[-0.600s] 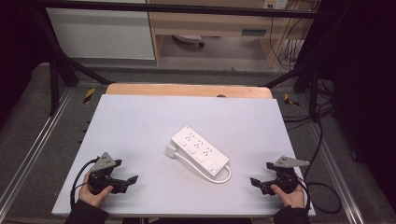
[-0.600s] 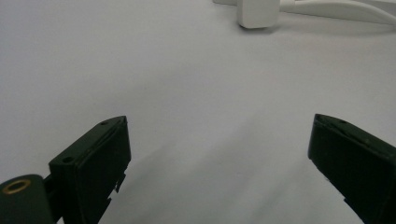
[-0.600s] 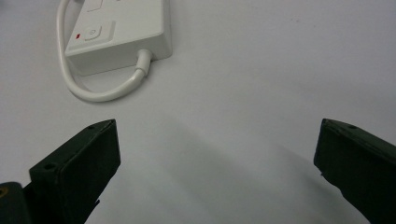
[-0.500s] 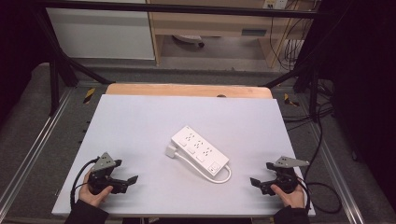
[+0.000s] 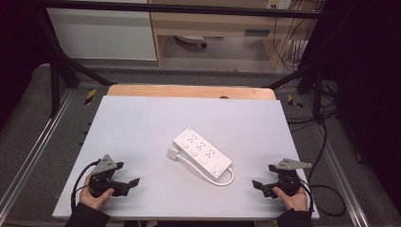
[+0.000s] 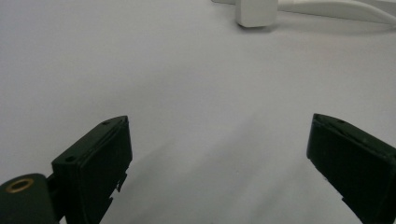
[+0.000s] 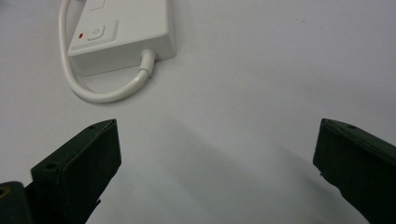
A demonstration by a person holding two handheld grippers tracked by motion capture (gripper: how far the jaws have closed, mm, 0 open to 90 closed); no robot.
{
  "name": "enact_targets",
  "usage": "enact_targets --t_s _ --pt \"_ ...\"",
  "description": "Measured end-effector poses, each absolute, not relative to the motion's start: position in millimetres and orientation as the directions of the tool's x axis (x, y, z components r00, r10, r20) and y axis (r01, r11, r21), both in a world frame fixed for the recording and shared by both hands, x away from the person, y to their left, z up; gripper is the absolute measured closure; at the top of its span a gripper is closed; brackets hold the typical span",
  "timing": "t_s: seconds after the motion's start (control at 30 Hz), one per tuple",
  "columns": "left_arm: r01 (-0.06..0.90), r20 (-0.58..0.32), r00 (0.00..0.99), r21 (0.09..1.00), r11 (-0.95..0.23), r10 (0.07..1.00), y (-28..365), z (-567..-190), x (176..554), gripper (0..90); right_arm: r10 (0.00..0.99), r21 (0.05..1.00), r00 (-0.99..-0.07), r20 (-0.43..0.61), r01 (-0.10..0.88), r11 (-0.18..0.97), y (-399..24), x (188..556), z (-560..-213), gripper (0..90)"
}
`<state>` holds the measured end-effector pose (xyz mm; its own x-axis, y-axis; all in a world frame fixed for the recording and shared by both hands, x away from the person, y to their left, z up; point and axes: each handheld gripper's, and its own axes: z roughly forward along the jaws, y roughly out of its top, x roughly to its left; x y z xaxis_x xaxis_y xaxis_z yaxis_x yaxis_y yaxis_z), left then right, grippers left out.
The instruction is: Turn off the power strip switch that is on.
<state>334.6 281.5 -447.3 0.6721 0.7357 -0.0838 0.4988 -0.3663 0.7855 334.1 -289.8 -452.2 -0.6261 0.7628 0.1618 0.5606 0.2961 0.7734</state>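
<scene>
Nothing begun yet, by the look of it: power strip point(image 5: 202, 153) at table point(image 5: 142, 118) centre, plug point(image 5: 173, 153) at its 9 o'clock, untouched. Left gripper point(image 5: 128, 182) at 7 o'clock and right gripper point(image 5: 259, 185) at 5 o'clock, both spread wide, grasping nothing. Reaching and gripping all left to do.

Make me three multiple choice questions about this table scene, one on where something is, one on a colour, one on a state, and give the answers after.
1. Where does the power strip lie?
A. mid-table, between the two grippers
B. at the table's far left corner
C. on the floor

2. What colour is its cable?
A. black
B. white
C. red

3. How are the jaws of the right hand-held gripper?
A. shut on the cable
B. shut on nothing
C. open, holding nothing

Answers: 1 A, the high view shows it centred on the table; 2 B, the looped cord is white; 3 C, bare tabletop shows between the wide-apart jaws.
</scene>
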Motion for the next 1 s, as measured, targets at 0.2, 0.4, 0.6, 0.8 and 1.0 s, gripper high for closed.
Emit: enact_targets --t_s 0.2,0.4,0.6,0.8,1.0 --pt "0.497 -0.083 0.672 0.787 -0.365 0.736 281.5 -447.1 334.6 6.8 0.76 0.773 -0.63 0.161 0.559 0.3 -286.7 334.3 -451.9 1.3" --pt "0.497 -0.084 0.67 0.788 -0.362 0.737 282.0 -447.0 334.6 6.9 0.76 0.777 -0.63 0.157 0.555 0.299 -285.7 334.6 -450.7 1.3" --pt "0.498 -0.081 0.666 0.789 -0.361 0.742 282.3 -447.2 335.1 6.9 0.763 0.775 -0.627 0.159 0.558 0.297 -283.4 334.9 -449.7 1.3" --pt "0.499 -0.084 0.663 0.79 -0.357 0.744 282.6 -447.3 335.6 7.2 0.758 0.774 -0.633 0.156 0.555 0.304 -280.8 335.8 -449.0 1.3" --pt "0.499 -0.083 0.661 0.791 -0.354 0.746 282.9 -447.0 335.7 7.2 0.754 0.774 -0.637 0.16 0.555 0.305 -277.3 335.6 -447.8 1.3"
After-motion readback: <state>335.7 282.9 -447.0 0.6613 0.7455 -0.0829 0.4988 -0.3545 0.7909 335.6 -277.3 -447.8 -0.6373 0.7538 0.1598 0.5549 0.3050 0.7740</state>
